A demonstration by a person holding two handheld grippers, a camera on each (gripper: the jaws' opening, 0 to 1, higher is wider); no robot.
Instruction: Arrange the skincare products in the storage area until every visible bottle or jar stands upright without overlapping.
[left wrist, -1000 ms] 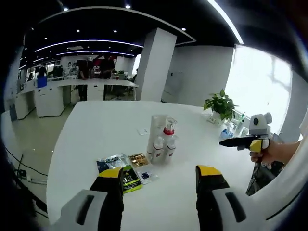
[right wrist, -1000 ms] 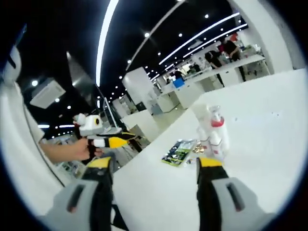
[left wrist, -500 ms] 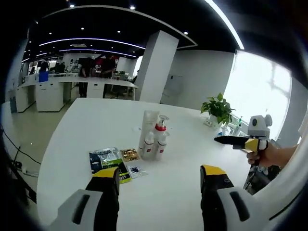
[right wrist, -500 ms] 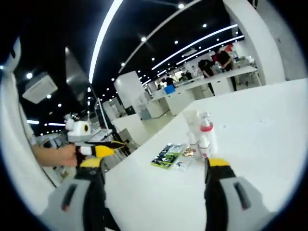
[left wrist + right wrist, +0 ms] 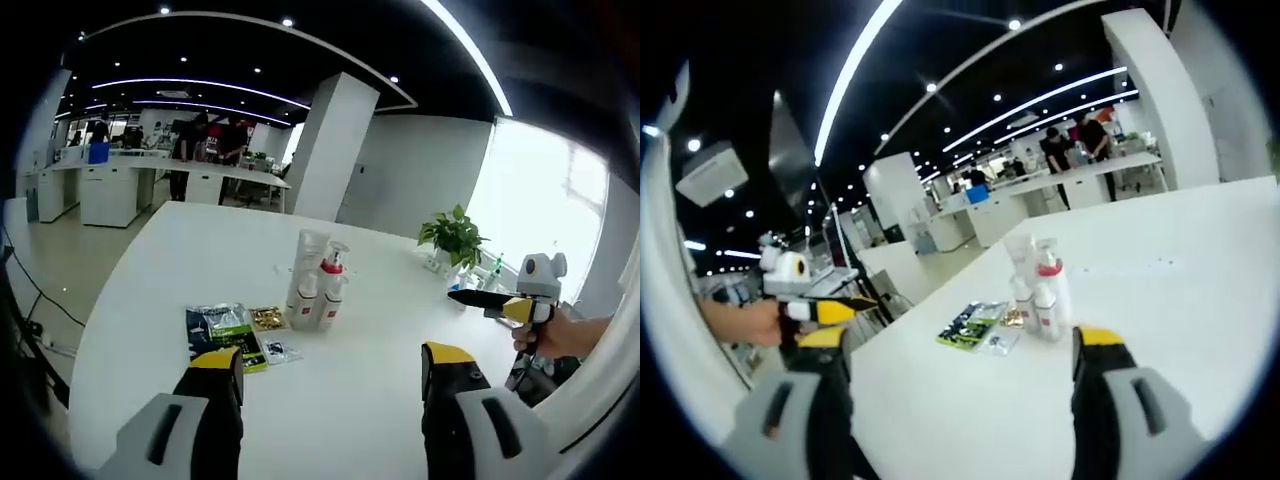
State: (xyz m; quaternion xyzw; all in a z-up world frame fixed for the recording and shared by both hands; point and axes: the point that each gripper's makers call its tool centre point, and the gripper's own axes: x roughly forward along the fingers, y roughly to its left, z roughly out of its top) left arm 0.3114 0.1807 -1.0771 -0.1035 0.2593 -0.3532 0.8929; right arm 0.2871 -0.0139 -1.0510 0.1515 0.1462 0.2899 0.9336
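Note:
A cluster of upright skincare bottles (image 5: pixel 315 283) stands in the middle of a white round table (image 5: pixel 200 260): a tall white tube, a pump bottle with a red collar and two small white bottles. Flat sachets (image 5: pixel 225 330) lie beside them. My left gripper (image 5: pixel 325 375) is open over the near table edge, well short of the bottles. In the right gripper view the same bottles (image 5: pixel 1038 285) and sachets (image 5: pixel 975 325) lie ahead of my open right gripper (image 5: pixel 960 350). The right gripper (image 5: pixel 500 300) appears at the left gripper view's right, held by a hand; the left gripper (image 5: pixel 815 305) appears at the right gripper view's left.
A potted plant (image 5: pixel 455 232) and small items stand at the table's far right edge. A white pillar (image 5: pixel 335 150) and counters with people (image 5: pixel 200 150) lie beyond the table. Bare tabletop surrounds the bottle cluster.
Both cameras have pulled back and shifted, so the bottles look smaller and further off. The bottles and sachets themselves have not moved. Both grippers stay open.

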